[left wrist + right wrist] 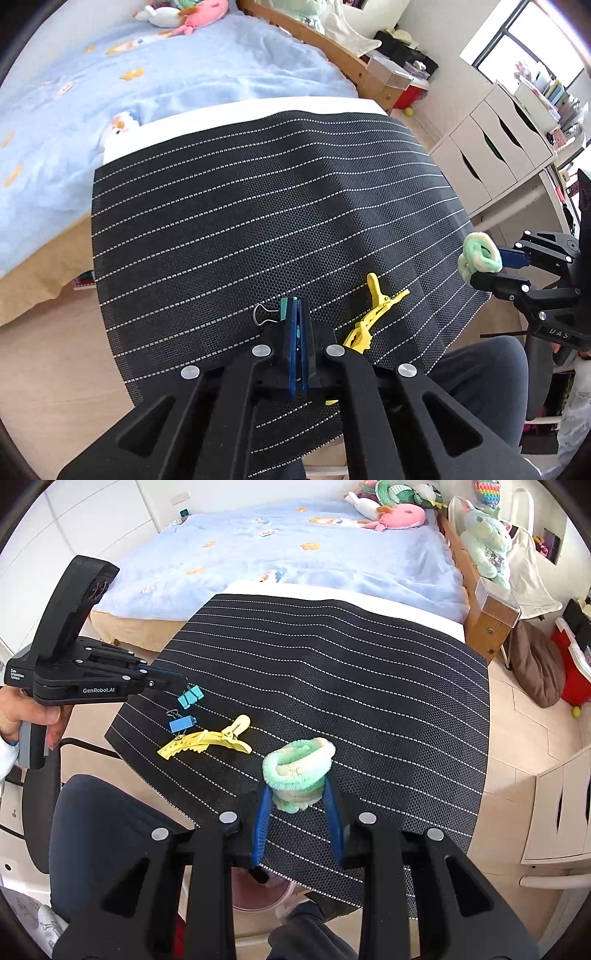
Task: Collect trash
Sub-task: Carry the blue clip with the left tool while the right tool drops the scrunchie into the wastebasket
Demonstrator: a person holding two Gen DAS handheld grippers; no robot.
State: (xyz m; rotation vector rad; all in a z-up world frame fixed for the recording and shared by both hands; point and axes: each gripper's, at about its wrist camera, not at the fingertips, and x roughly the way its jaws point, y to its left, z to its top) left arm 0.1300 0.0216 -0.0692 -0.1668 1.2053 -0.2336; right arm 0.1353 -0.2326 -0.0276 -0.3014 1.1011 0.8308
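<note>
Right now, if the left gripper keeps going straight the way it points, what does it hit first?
Probably nothing solid soon: the left gripper, shut on a teal binder clip, points across bare striped black mat toward the blue blanket. Depth is unclear, so it may graze the mat.

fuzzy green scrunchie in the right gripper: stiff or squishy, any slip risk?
Likely squishy: the fuzzy green scrunchie bulges over the right gripper fingers and sags below them. Probably very light for its size, being fluffy fabric. Slip seems unlikely, since the pile should catch on the pads, though it may deform and shift.

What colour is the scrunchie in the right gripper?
Mint green and cream scrunchie, clearest in the right wrist view.
</note>
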